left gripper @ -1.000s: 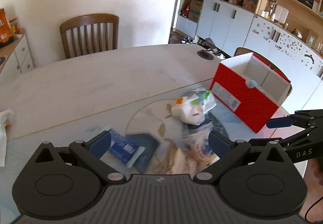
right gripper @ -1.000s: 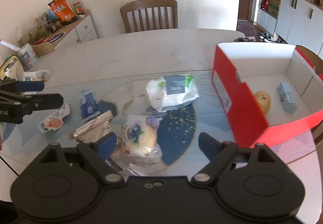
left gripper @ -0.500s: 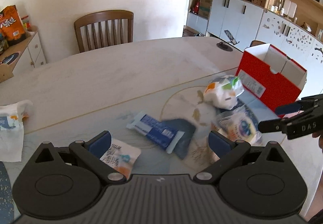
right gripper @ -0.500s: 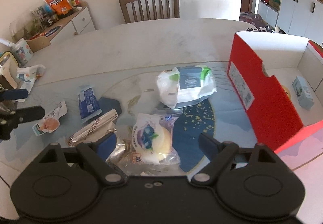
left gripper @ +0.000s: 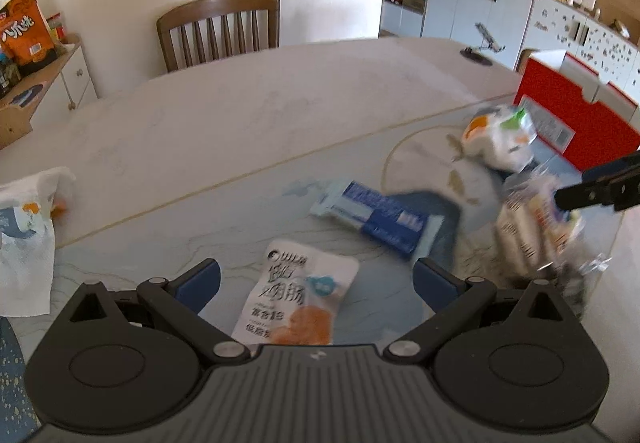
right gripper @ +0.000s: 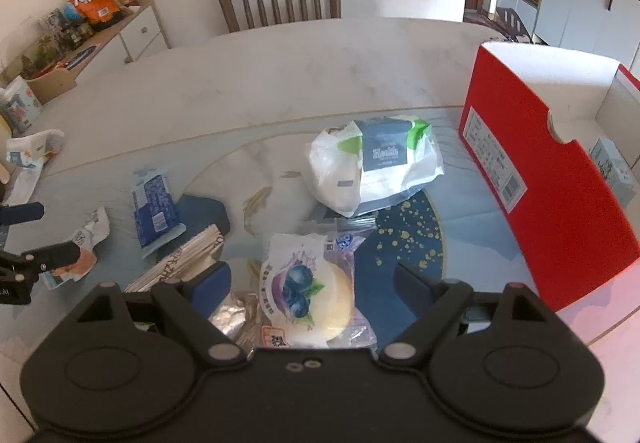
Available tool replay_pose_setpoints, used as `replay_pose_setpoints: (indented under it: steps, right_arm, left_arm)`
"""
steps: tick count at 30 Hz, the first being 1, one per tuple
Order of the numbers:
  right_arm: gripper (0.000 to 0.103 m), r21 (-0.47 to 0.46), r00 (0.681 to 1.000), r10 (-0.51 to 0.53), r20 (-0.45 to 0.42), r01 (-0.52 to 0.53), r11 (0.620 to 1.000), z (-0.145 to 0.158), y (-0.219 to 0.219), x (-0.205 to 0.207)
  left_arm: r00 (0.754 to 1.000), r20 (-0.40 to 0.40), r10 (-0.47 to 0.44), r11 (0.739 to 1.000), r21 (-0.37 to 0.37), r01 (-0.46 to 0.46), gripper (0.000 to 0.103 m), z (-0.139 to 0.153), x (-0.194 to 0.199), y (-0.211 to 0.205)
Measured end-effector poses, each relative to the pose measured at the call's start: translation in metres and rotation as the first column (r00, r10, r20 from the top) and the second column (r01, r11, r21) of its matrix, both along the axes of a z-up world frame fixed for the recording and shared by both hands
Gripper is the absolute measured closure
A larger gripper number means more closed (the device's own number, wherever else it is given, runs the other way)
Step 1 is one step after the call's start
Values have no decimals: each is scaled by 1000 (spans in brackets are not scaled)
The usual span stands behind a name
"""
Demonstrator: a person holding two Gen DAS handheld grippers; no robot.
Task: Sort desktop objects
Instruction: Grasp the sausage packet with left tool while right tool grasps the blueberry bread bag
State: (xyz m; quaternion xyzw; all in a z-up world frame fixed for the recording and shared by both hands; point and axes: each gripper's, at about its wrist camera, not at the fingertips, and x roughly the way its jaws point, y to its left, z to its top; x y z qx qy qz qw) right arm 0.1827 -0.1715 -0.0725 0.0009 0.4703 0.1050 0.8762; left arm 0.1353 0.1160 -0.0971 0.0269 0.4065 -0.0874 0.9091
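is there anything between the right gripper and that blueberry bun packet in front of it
Nothing visible. The right gripper is open, and the blueberry bun packet lies on the table mat directly between its fingers. A silver foil packet sits beside the bun, close to the left finger.

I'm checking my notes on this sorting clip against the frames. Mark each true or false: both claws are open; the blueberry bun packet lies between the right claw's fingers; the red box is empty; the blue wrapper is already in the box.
1. Both claws are open. True: the left claw and the right claw stand wide, gripping nothing.
2. The blueberry bun packet lies between the right claw's fingers. True, on the table, ungripped.
3. The red box is empty. False: a small pale blue carton sits inside.
4. The blue wrapper is in the box. False: it lies on the table.
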Motion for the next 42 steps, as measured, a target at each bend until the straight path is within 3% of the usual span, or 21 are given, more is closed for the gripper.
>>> replay_pose_setpoints:
  steps: [14, 22, 31, 34, 36, 42]
  right_arm:
    - [16, -39, 997, -64, -41, 62, 997, -22, 13, 17]
    - [20, -39, 994, -80, -76, 77, 996, -30, 14, 22]
    - [28, -39, 991, -83, -103, 79, 996, -38, 12, 22]
    - [30, -35, 991, -86, -106, 83, 996, -39, 12, 21]
    - [32, -33, 991, -84, -107, 81, 996, -38, 12, 21]
    - [45, -22, 991, -77, -110, 75, 997, -36, 10, 20]
  left_arm:
    - [998, -56, -7, 999, -31, 5, 0, -35, 14, 15]
    - [999, -51, 7, 999, -41, -9, 1, -39, 16, 12]
    - [999, -39, 29, 1000, -8, -29, 13, -38, 9, 5]
    - [999, -26, 39, 999, 6, -39, 23, -37, 6, 4]
    - [999, -16, 45, 999, 17, -45, 36, -36, 4, 3]
    - [998, -9, 62, 998, 8, -62, 42, -34, 4, 6]
